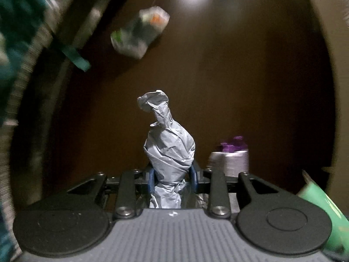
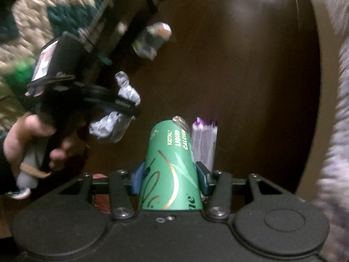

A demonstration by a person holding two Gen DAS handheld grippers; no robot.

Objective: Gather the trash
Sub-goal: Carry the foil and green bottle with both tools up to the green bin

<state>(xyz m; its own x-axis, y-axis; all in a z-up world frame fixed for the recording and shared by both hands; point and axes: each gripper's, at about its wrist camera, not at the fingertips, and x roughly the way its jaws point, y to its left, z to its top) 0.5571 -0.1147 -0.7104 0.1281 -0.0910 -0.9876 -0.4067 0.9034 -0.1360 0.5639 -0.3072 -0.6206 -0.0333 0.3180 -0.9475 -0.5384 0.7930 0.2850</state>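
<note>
Left gripper (image 1: pixel 173 178) pinches a twisted grey plastic bag (image 1: pixel 169 150), right gripper (image 2: pixel 170 175) clamps a green Kidtal liquid-calcium box (image 2: pixel 170 163), above dark brown floor (image 1: pixel 240 76).

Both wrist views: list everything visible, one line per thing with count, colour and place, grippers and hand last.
Crumpled bag: one, grey plastic, clamped in the left gripper.
Carton: one, green with gold print, clamped in the right gripper.
Purple-and-white packet: one, on the table just beyond the carton.
Clear wrapper: one, translucent with orange and green bits, far on the table.
Table: one, dark brown.
Rug: one, beige and teal, upper left.
Left gripper: black, blue pads.
Right gripper: black, blue pads.
Hand: one, holding the left gripper's handle.
</note>
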